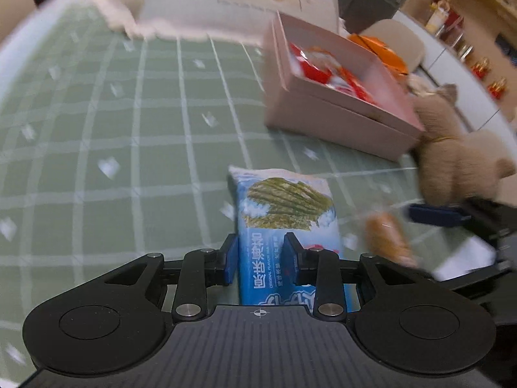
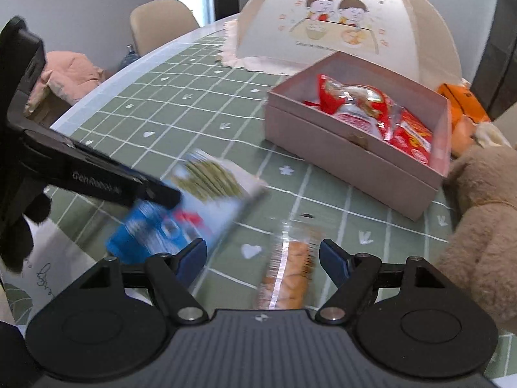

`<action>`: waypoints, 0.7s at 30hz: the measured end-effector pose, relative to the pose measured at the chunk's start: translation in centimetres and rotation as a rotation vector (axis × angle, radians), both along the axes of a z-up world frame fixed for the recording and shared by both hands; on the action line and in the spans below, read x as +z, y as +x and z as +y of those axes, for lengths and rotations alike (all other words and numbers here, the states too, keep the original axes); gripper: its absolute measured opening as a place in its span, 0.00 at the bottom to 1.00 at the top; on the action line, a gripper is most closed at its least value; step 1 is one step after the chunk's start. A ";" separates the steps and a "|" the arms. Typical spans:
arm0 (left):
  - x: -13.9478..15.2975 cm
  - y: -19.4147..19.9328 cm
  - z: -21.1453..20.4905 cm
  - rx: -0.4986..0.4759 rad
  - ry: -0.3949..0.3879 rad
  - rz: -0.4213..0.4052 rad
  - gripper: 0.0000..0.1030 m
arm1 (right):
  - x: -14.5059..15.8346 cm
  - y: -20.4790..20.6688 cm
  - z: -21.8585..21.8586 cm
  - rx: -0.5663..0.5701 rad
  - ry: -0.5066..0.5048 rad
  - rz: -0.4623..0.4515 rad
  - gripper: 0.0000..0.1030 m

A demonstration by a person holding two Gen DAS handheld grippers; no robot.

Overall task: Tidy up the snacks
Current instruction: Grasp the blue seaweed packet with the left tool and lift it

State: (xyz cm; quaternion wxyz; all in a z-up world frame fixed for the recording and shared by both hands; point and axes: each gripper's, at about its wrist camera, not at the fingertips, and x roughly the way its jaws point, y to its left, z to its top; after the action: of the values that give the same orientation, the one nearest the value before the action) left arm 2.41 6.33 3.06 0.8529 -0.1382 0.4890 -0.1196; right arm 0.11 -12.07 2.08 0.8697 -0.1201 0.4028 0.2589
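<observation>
Open cloth (image 2: 181, 110) is lying left of the box (image 2: 349, 155); a teddy (image 2: 481, 226) is crowding its right.

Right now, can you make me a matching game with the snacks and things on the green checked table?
Things:
1. blue seaweed snack packet
2. clear-wrapped brown pastry
3. red snack bags
4. fluffy tan teddy bear

Places:
A. inside the open pink cardboard box
B. beside the pink box
C. between the left tongs
D. lying on the table between the open right tongs

Pairs: 1-C, 2-D, 3-A, 4-B
</observation>
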 end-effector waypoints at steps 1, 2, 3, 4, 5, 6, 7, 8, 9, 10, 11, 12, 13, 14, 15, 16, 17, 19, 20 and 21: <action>-0.1 -0.1 0.0 0.006 -0.028 0.016 0.33 | -0.1 -0.1 0.4 0.009 -0.003 -0.002 0.67; -0.2 -0.2 0.1 0.012 -0.041 0.024 0.33 | -0.3 -0.2 0.8 0.018 -0.013 -0.007 0.59; -0.1 -0.3 0.1 0.016 -0.048 0.030 0.33 | -0.5 -0.4 1.2 0.028 -0.032 -0.031 0.57; 0.0 -0.4 0.1 0.019 -0.053 0.036 0.33 | -0.7 -0.7 1.8 0.045 -0.056 -0.061 0.53; 0.0 -0.5 0.3 0.024 -0.058 0.042 0.33 | -0.9 -1.0 2.3 0.063 -0.080 -0.080 0.50; 0.1 -0.5 0.5 0.030 -0.067 0.048 0.33 | -1.1 -1.3 2.6 0.079 -0.098 -0.093 0.48; 0.0 -0.6 0.7 0.035 -0.081 0.056 0.33 | -1.2 -1.5 2.9 0.095 -0.111 -0.098 0.48; -0.1 -0.4 0.8 0.038 -0.097 0.066 0.33 | -1.4 -1.7 3.1 0.110 -0.124 -0.104 0.48; -0.2 -0.4 1.0 0.037 -0.121 0.077 0.33 | -1.6 -2.0 3.2 0.120 -0.137 -0.111 0.48; -0.4 -0.3 1.1 0.034 -0.141 0.087 0.33 | -1.7 -2.1 3.3 0.127 -0.151 -0.118 0.48; -0.5 -0.2 1.2 0.028 -0.164 0.099 0.33 | -1.9 -2.3 3.4 0.131 -0.159 -0.125 0.48; -0.8 -0.2 1.1 0.027 -0.178 0.109 0.35 | -1.9 -2.4 3.4 0.131 -0.162 -0.127 0.48; -0.9 -0.2 1.1 0.031 -0.187 0.111 0.35 | -2.0 -2.4 3.4 0.129 -0.160 -0.126 0.48; -1.0 -0.2 1.0 0.036 -0.195 0.108 0.36 | -2.0 -2.4 3.3 0.125 -0.157 -0.121 0.48; -1.0 -0.1 1.0 0.037 -0.204 0.109 0.40 | -2.0 -2.3 3.3 0.124 -0.155 -0.119 0.48; -1.0 0.0 0.9 0.038 -0.213 0.109 0.42 | -2.1 -2.3 3.2 0.121 -0.150 -0.117 0.48; -1.0 0.1 0.9 0.040 -0.220 0.109 0.43 | -2.1 -2.3 3.1 0.117 -0.144 -0.113 0.48; -1.1 0.5 0.8 0.039 -0.237 0.110 0.43 | -2.1 -2.3 2.8 0.112 -0.126 -0.103 0.48; -1.3 0.7 0.7 0.030 -0.256 0.117 0.43 | -2.1 -2.3 2.6 0.110 -0.114 -0.098 0.48; -1.5 0.9 0.7 0.024 -0.281 0.127 0.43 | -2.0 -2.2 2.4 0.108 -0.101 -0.090 0.48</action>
State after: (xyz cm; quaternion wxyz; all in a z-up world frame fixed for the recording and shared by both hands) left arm 3.32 7.05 1.57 0.7938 -0.2693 0.5188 -0.1679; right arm -2.12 -9.69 0.03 0.8646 -0.1969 0.3685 0.2792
